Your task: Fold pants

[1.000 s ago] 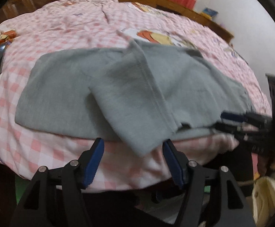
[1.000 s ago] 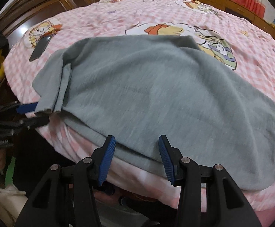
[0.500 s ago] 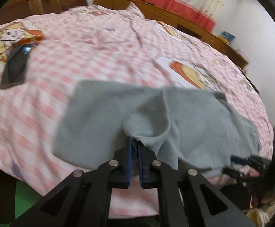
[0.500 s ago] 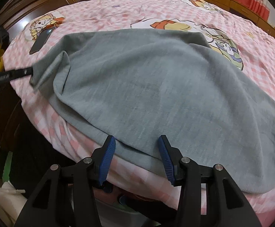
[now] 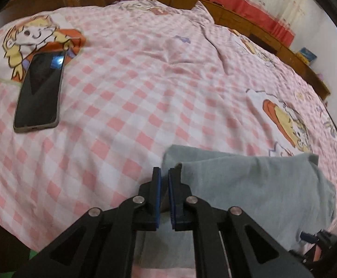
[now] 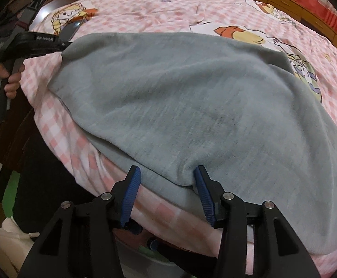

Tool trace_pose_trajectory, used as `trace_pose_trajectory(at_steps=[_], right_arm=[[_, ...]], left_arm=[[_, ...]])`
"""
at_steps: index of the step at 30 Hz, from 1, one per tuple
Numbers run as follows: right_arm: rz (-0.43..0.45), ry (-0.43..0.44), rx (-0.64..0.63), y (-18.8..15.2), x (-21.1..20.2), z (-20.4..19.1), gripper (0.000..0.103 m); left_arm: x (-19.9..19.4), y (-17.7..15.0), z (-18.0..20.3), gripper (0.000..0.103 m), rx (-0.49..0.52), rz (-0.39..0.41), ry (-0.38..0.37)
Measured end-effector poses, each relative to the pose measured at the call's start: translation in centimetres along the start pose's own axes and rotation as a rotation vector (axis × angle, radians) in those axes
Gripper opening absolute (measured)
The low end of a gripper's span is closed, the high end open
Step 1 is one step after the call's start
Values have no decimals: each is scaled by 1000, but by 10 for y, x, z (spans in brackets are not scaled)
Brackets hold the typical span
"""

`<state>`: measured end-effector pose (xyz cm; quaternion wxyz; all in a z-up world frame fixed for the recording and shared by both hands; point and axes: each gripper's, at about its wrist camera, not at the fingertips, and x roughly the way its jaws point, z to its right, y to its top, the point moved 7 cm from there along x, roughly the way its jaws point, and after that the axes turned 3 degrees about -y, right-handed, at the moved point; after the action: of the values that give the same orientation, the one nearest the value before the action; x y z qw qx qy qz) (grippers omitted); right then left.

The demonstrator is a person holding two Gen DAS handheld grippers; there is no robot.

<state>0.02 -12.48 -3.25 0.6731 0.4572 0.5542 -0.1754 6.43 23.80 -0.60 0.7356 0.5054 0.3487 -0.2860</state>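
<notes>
Grey pants (image 6: 191, 97) lie across the near side of a pink checked bed. My left gripper (image 5: 165, 173) is shut on the pants' edge (image 5: 249, 185) and holds it over the bedsheet; it also shows in the right wrist view (image 6: 61, 44) at the pants' far left corner. My right gripper (image 6: 167, 173) is open at the pants' near edge, with the cloth edge lying between its blue fingers (image 6: 131, 190). The right gripper shows faintly at the lower right of the left wrist view (image 5: 312, 237).
A black phone (image 5: 38, 90) lies on the bedsheet (image 5: 133, 92) at the left, and shows in the right wrist view (image 6: 70, 31). Wooden furniture (image 5: 249, 20) and red curtains stand behind the bed. The bed's near edge drops to a dark floor.
My left gripper closed on the pants' folded leg edge and carried it forward and left over the bed, flattening the pants. My right gripper stayed open at the near edge.
</notes>
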Motion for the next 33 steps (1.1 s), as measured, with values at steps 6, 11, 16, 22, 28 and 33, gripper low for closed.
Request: trace_pose_trajectory(at_steps=[6,11,16,22,28,33], right_arm=[[11,24,2,2,-7,0,55],[75,24,91,10,-32,31,55],[73,-28,191,5,-34,69,55],[51,-10,199,-1,-23,67,55],[35,-79,131,-12,-5,59,55],[30,-83,124,-17,-10,57,55]], left_arm=[[-19,-2,8,27,49,27,39],[-40,-6,40,37,107,60,-49],[-27,-7,66,38,137,49,-58],[-16,4,36,38,76,61,84],[-27,-2,39,38,94,56,16],[-18,-9,69,38,150,49,-48]])
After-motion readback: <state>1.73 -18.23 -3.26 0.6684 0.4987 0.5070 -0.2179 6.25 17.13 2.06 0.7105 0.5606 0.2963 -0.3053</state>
